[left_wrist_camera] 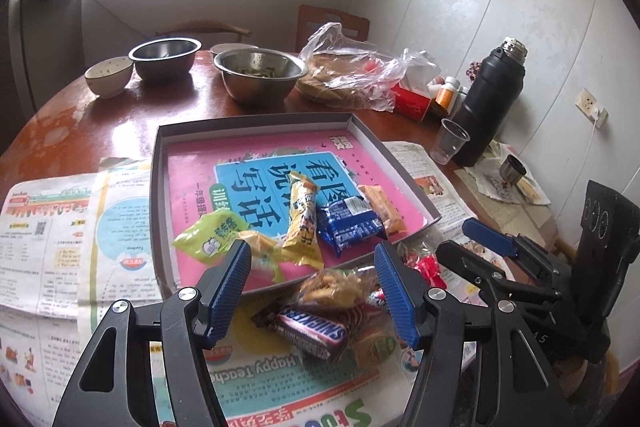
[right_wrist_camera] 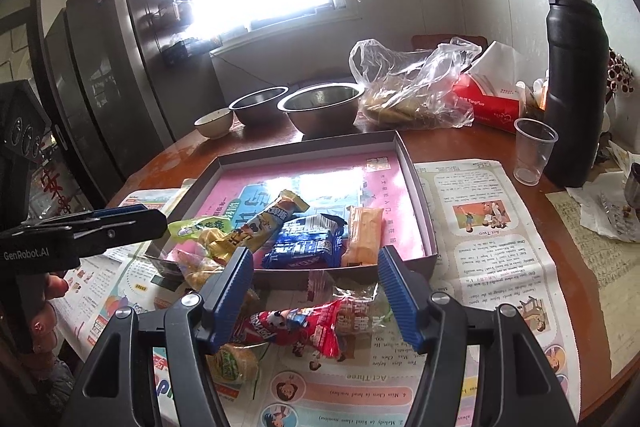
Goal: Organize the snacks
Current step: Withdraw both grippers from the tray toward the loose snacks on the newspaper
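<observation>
Below the left gripper [left_wrist_camera: 312,291], whose ribbed blue pads stand about half apart and hold nothing, a glossy brown Snickers bar [left_wrist_camera: 310,333] lies on newspaper [left_wrist_camera: 48,227] just in front of the tray [left_wrist_camera: 256,125]. The right gripper [right_wrist_camera: 316,293] – equally half open and empty – hangs over a crinkly red snack packet [right_wrist_camera: 304,327], also just short of the tray. Both grippers tilt downward toward the tray. Inside that shallow grey cardboard tray, near its front wall, lie a blue foil packet [right_wrist_camera: 304,245], a long yellow wrapper [right_wrist_camera: 260,223] and a flat orange one [right_wrist_camera: 362,235]. Beyond the tray, steel bowls [right_wrist_camera: 320,105] stand on the round wooden worktop [left_wrist_camera: 120,123].
</observation>
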Tool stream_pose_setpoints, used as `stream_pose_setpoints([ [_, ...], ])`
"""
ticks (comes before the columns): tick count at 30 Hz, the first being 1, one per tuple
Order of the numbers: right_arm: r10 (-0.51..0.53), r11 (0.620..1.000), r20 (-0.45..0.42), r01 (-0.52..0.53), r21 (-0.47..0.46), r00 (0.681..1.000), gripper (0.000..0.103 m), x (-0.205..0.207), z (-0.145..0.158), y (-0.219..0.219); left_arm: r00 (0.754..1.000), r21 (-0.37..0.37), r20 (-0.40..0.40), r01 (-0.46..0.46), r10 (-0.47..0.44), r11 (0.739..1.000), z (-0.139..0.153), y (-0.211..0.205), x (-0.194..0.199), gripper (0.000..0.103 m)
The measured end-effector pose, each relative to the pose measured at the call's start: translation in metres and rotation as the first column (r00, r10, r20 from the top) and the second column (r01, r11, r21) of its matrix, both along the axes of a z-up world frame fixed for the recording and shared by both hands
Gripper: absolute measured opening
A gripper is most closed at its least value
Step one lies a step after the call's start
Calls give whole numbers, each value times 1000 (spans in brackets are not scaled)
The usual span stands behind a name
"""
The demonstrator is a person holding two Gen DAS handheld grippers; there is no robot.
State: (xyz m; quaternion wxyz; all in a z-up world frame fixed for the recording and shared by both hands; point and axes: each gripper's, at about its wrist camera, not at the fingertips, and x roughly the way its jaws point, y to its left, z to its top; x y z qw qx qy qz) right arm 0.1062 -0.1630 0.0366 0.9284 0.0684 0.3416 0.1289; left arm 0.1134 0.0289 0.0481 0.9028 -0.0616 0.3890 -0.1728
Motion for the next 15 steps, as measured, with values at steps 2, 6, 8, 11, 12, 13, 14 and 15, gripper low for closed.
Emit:
stream_pose_setpoints([
  [2, 1, 1000, 2, -1, 1, 1000, 64, -3, 1, 0, 1000, 6, 1, -1, 1, 1000, 1, 0, -4, 66],
  [6, 7, 1000, 6, -7, 5, 1000, 64, -8, 3, 1, 1000, 17, 3, 0, 0, 1000, 2, 0, -11, 66],
  [8, 9, 1000, 8, -10, 4, 1000, 64, -11, 3, 1, 1000, 20, 2, -1, 1, 1000, 1, 0, -14, 66],
  [11, 14, 1000, 11, -14, 2, 1000, 65, -14, 4, 3, 1000, 25, 3, -3, 3, 1000, 2, 1, -19, 66],
  [12, 15, 1000, 11, -15, 1, 1000, 65, -15, 4, 3, 1000, 26, 4, -4, 4, 1000, 2, 2, -20, 66],
  [13, 16, 1000, 11, -16, -1, 1000, 65, -16, 4, 3, 1000, 26, 6, -5, 5, 1000, 2, 2, -21, 66],
  [14, 17, 1000, 10, -17, -2, 1000, 65, -17, 4, 4, 1000, 28, 7, -7, 7, 1000, 3, 3, -23, 66],
  [15, 19, 1000, 8, -19, -4, 1000, 65, -18, 4, 4, 1000, 29, 8, -8, 7, 1000, 3, 3, -23, 66],
])
